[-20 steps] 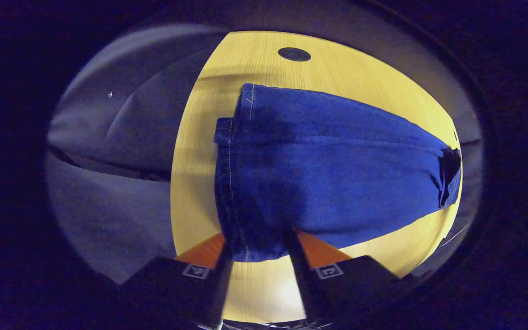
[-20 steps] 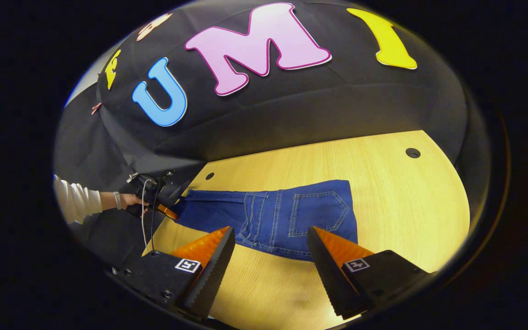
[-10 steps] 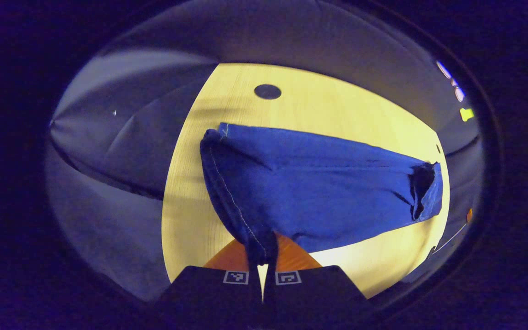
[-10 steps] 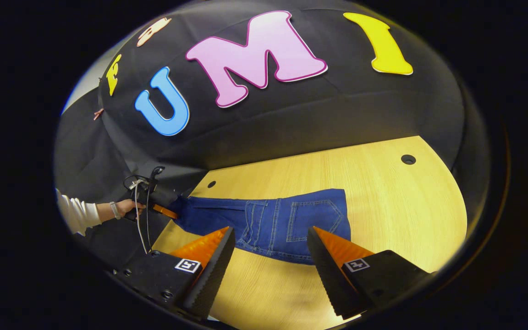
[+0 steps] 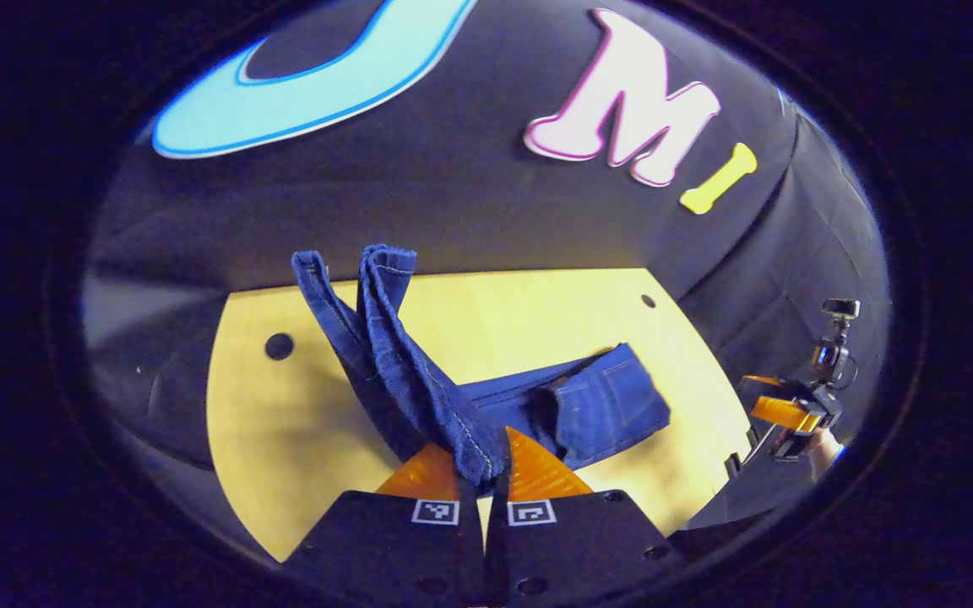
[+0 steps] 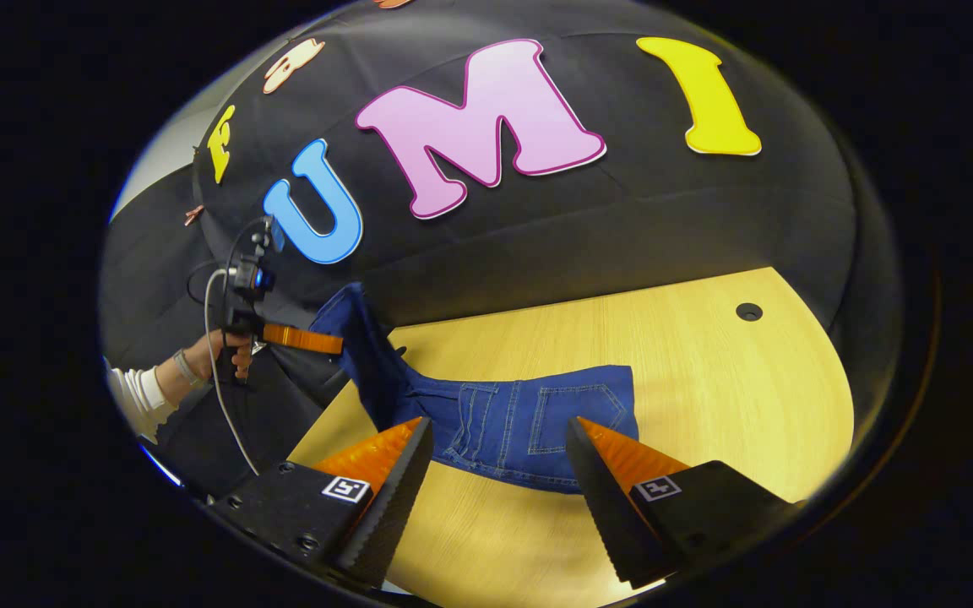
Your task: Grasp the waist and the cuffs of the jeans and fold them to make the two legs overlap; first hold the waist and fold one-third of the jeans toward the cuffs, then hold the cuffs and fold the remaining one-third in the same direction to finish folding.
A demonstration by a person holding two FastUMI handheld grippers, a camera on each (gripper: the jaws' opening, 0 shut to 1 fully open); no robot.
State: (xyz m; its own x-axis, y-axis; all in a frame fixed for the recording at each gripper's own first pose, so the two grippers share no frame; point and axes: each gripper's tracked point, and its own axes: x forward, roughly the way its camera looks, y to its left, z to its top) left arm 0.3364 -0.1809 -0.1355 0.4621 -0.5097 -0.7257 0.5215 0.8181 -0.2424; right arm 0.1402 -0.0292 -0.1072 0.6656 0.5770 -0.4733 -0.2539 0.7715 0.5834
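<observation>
The blue jeans (image 6: 529,422) lie on the wooden table (image 6: 706,380), waist and back pocket toward my right gripper (image 6: 499,473). That gripper hovers open just in front of the waist edge, touching nothing. My left gripper (image 5: 484,469) is shut on the two leg ends, and the cuffs (image 5: 368,266) stick up beyond its fingers. The jeans' waist part (image 5: 613,405) stays flat on the table (image 5: 267,422). In the right gripper view a hand holds the left gripper (image 6: 334,342) above the table's left end, with the legs (image 6: 364,346) rising steeply to it.
The table has round cable holes (image 6: 748,312) (image 5: 279,345). Black cloth walls stand close behind and beside it. The right gripper (image 5: 763,399) shows far right in the left gripper view. A cable (image 6: 220,397) hangs from the left gripper. Bare wood lies right of the jeans.
My left gripper closed on the leg ends and lifted them off the table, pulling the legs upright. The right gripper stayed open near the waist.
</observation>
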